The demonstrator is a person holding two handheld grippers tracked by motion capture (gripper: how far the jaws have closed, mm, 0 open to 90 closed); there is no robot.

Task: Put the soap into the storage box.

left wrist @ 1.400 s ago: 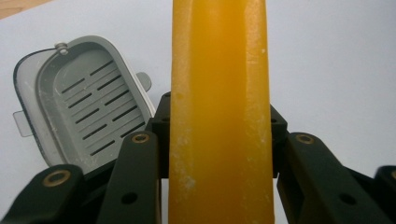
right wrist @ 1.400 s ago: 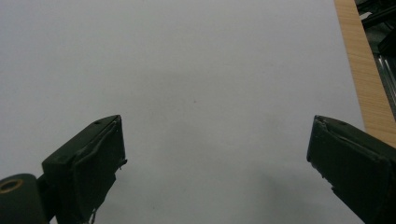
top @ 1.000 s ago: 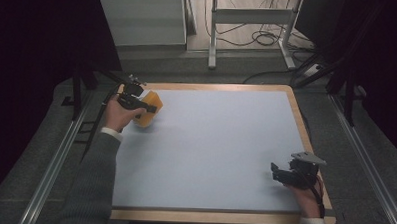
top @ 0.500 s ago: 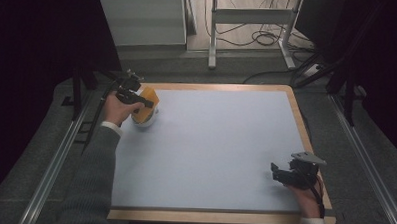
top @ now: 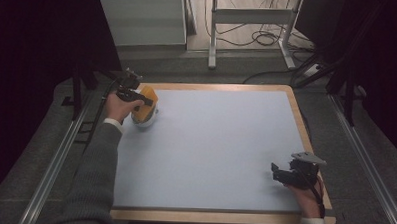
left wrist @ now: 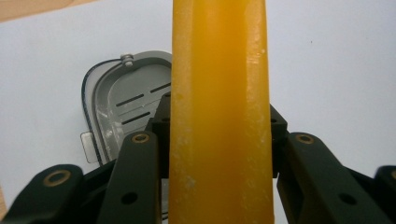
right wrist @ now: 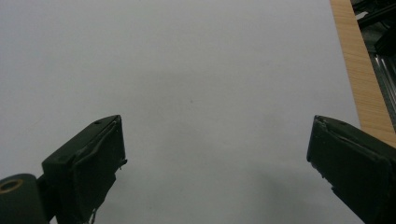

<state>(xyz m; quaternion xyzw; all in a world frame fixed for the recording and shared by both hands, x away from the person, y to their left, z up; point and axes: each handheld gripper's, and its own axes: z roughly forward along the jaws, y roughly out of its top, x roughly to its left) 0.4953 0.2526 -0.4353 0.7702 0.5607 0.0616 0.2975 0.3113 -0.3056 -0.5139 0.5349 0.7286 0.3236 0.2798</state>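
My left gripper [top: 137, 97] is shut on an orange soap bar [left wrist: 219, 112], which stands on edge between the black jaws. The soap bar [top: 146, 99] hangs just above a grey soap dish [left wrist: 123, 100] at the far left corner of the table. In the high view the white-grey soap dish [top: 145, 119] sits under the soap. Low over the near right of the table, my right gripper [right wrist: 215, 163] stands open, nothing between its jaws. That same right gripper [top: 279, 175] sits close to the right rim in the high view.
The table is a pale blue mat [top: 210, 147] with a wooden border [top: 299, 115]. Metal rails [top: 60, 157] run along both sides. Beyond the far edge stand a white cabinet [top: 144, 20] and a metal frame with cables [top: 249, 23].
The left hand has drawn the orange soap slightly up and toward the far left corner, over the dish. The right gripper has stayed where it was.
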